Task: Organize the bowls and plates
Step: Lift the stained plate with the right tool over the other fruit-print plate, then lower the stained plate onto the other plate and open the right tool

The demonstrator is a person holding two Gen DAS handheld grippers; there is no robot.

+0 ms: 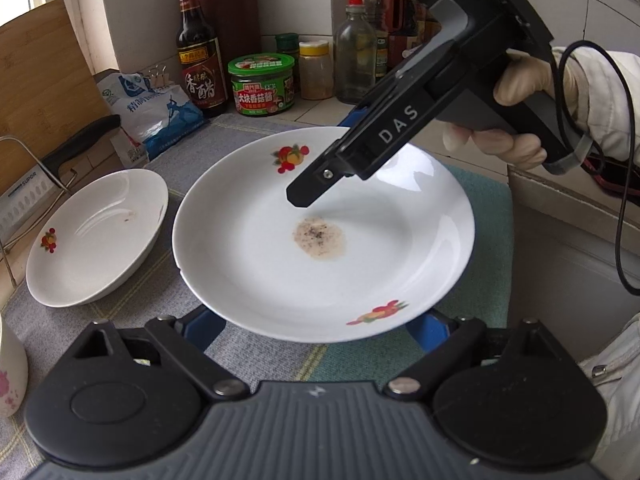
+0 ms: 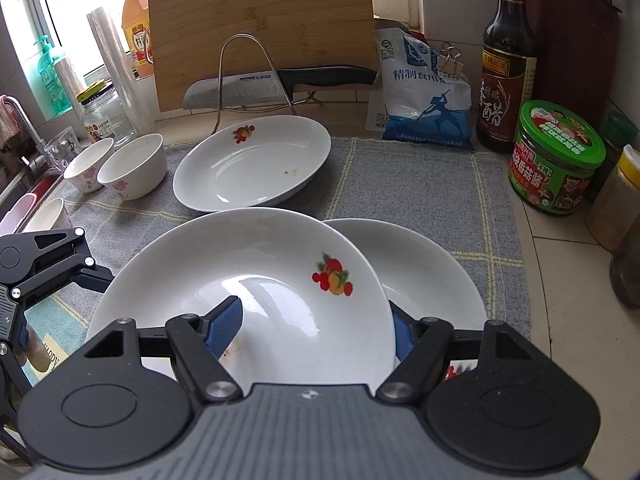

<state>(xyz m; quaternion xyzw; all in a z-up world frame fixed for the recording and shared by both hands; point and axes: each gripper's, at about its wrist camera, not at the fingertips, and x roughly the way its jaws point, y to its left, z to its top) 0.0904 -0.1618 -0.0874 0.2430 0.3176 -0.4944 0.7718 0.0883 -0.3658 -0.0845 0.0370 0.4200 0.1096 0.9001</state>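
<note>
A white plate [image 2: 248, 272] with fruit decals and a brown stain [image 1: 320, 238] is tilted up over the grey cloth. My right gripper [image 2: 316, 320] is shut on its rim, one blue pad [image 2: 226, 326] inside and the other behind. In the left wrist view the right gripper [image 1: 320, 160] reaches in from the upper right. My left gripper [image 1: 316, 326] stands open, its fingers [image 1: 204, 328] hidden under this plate's [image 1: 280, 280] near rim. A second plate [image 2: 436, 276] lies partly under the held one. A third plate [image 2: 252, 160] rests further back, also in the left wrist view [image 1: 96, 236]. Two small flowered bowls [image 2: 134, 168] stand at the left.
A knife [image 2: 280, 80] in a wire rack and a cutting board [image 2: 260, 20] stand behind the plates. A salt bag [image 2: 424, 100], a vinegar bottle [image 2: 506, 64], a green-lidded jar [image 2: 556, 160] and spice jars line the right. Cups [image 2: 48, 216] and a tap [image 2: 24, 120] are at the left.
</note>
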